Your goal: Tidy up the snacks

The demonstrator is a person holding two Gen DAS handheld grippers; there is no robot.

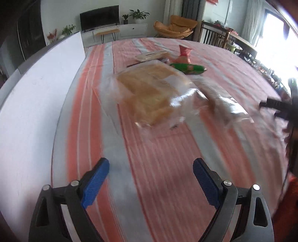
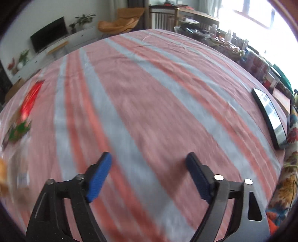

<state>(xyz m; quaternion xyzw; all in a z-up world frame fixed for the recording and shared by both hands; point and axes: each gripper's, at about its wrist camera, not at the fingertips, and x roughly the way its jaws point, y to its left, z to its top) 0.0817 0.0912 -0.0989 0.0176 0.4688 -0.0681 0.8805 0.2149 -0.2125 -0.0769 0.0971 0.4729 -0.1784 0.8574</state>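
A living room with a television (image 1: 99, 17), potted plants and a mustard lounge chair (image 1: 175, 27) lies behind a wide surface under a striped cloth (image 1: 158, 158), woven bands of coral pink and pale grey, slightly rumpled.

From the left wrist, the snacks sit clustered toward the far middle: a loaf of sliced bread in a clear, crinkly bag (image 1: 152, 95) nearest, a shiny transparent wrapper (image 1: 223, 104) trailing to its right, a green packet (image 1: 188, 68) and a pinkish-red pouch (image 1: 184, 55) beyond, and a flat pale box (image 1: 150, 55) farthest. A smooth white board (image 1: 37, 104) borders the cloth on the left.

The right wrist sees only blurred smears of those packets at its left edge, the red one (image 2: 30, 99) clearest, plus a glossy black-framed tablet (image 2: 270, 117) at the right edge beside flowered fabric (image 2: 286, 176).

The left gripper (image 1: 150, 181) and the right gripper (image 2: 149, 175) both hover released, ribbed blue pads wide apart with bare cloth between them. Open striped cloth spreads ahead of each.
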